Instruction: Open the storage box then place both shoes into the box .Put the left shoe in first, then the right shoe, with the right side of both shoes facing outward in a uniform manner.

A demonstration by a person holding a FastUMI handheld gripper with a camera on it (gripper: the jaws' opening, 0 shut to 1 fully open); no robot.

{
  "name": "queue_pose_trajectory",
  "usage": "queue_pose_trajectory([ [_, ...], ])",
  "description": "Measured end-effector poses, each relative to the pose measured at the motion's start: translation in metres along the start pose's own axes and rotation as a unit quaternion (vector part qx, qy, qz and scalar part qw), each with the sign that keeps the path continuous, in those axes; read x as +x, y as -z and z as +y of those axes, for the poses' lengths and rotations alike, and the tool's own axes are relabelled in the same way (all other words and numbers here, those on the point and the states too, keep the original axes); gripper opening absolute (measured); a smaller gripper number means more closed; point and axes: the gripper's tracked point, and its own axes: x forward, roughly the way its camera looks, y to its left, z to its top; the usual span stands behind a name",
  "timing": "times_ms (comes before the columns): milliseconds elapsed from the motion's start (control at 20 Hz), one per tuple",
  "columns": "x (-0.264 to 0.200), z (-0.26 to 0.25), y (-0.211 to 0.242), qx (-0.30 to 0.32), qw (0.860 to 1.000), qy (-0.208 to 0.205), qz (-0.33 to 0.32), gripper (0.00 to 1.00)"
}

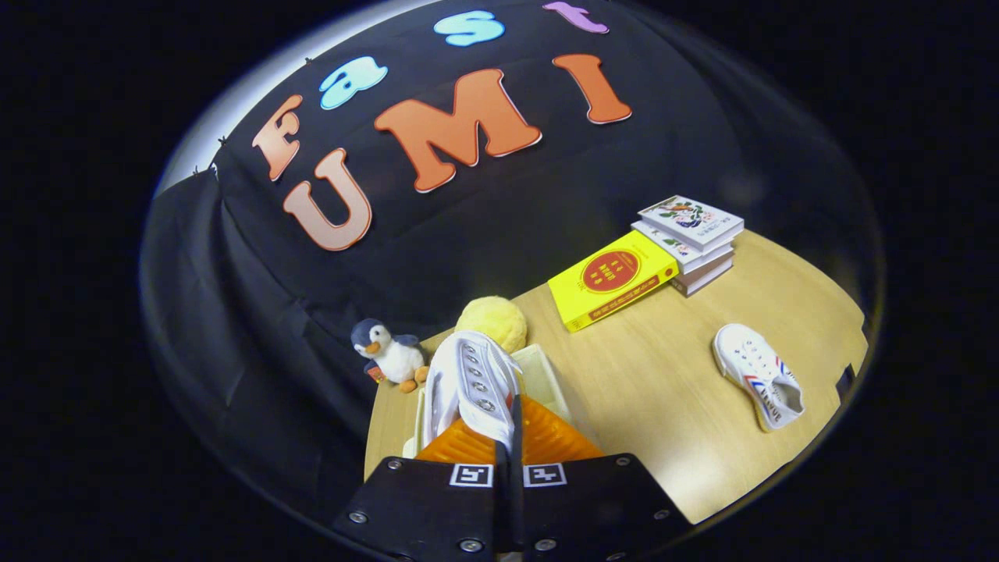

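Observation:
My gripper [507, 425] is shut on a white shoe [472, 378], pinching its edge between the two fingers. The shoe hangs toe-forward, its eyelets showing, over the white storage box [546, 375]. Part of the box's pale rim shows on either side of the shoe, just ahead of the fingers. The box's inside is mostly hidden by the shoe and the fingers. A second white shoe [759, 375] with red and blue stripes lies on its sole on the wooden table [663, 406], well off to the right of the fingers.
A toy penguin [389, 355] stands left of the box and a yellow plush ball [492, 321] sits just behind it. A yellow book [613, 277] leans against a stack of books [691, 242] at the back right. Black cloth walls the table's far side.

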Motion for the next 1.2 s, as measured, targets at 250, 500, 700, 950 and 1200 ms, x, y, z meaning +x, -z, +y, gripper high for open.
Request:
queue_pose_trajectory([
  [250,0.035,0.002,0.04,-0.003,0.999,0.042,0.034,0.0],
  [500,0.063,-0.002,0.073,-0.009,0.994,0.089,0.062,0.0],
  [700,0.077,0.0,0.091,-0.014,0.991,0.109,0.082,0.0],
  [950,0.087,0.021,0.115,-0.04,0.988,0.075,0.128,0.24],
  [1200,0.068,0.016,0.075,-0.105,0.988,0.079,0.076,0.99],
])
